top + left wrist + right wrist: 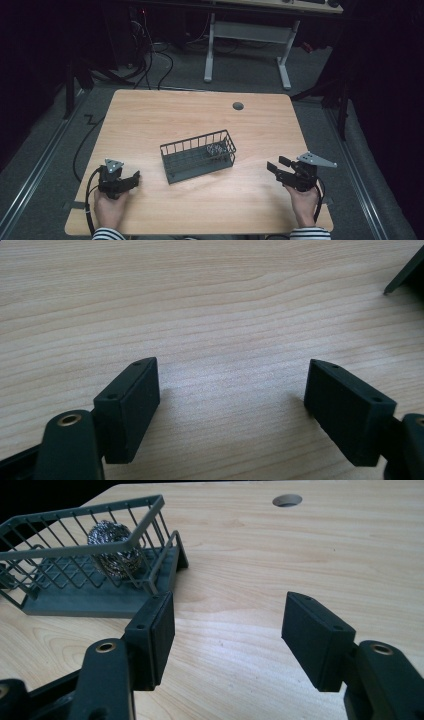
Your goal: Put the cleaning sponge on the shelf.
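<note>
Nearest you, your left gripper (134, 178) rests low on the pale wooden table (150, 115) to the left of the dark grey wire basket (198, 156), its jaws spread wide with nothing but bare wood between them, while your right gripper (272, 167) sits to the right of that basket, well apart from it, jaws parted and released on nothing. Inside the basket, at its right end, lies the shiny round steel-wool scourer (216, 149), and beyond the basket a small round cable hole (238, 106) marks the table's far side.
</note>
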